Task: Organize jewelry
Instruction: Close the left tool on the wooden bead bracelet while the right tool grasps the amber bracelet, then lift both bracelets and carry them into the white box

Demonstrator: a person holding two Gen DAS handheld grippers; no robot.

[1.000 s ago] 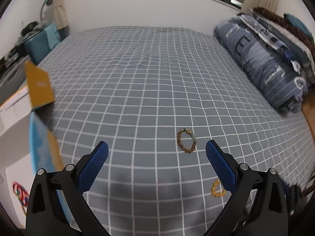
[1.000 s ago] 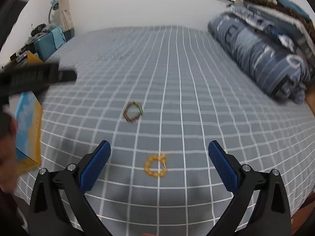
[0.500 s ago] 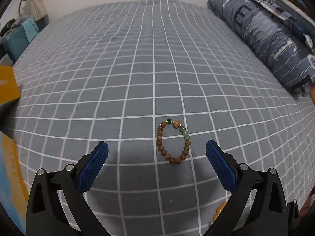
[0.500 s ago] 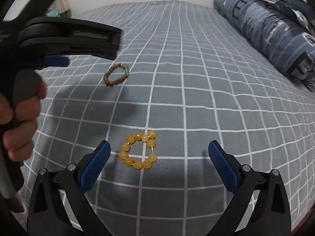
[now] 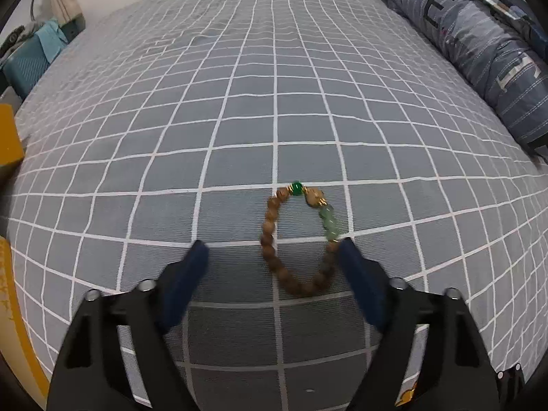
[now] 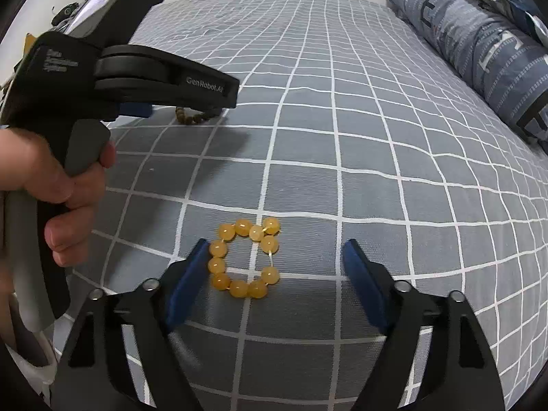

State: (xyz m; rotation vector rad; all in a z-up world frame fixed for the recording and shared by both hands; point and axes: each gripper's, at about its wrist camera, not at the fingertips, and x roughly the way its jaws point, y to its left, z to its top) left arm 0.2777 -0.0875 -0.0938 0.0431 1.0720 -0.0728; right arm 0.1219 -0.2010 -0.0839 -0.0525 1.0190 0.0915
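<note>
A brown wooden-bead bracelet (image 5: pixel 268 226) with a few green beads lies flat on the grey checked bed sheet (image 5: pixel 239 102). My left gripper (image 5: pixel 272 251) hangs low over it, jaws closing, with the near half of the loop between them. The right pad is beside the beads and the left pad stands apart. A yellow bead bracelet (image 6: pixel 219 248) lies between the closing jaws of my right gripper (image 6: pixel 274 246), close to the left pad and far from the right one. In the right wrist view a hand (image 6: pixel 51 178) holds the left gripper (image 6: pixel 164 78) over the brown bracelet (image 6: pixel 195 118).
A rolled blue striped duvet (image 5: pixel 479 44) lines the bed's right side. An orange box (image 5: pixel 8 137) sits at the left edge, with a teal item (image 5: pixel 27 68) beyond it off the bed. The sheet stretches open toward the far wall.
Both grippers have sunk toward the bed, so each bracelet looms larger between its fingers. Both pairs of jaws have narrowed from wide open.
</note>
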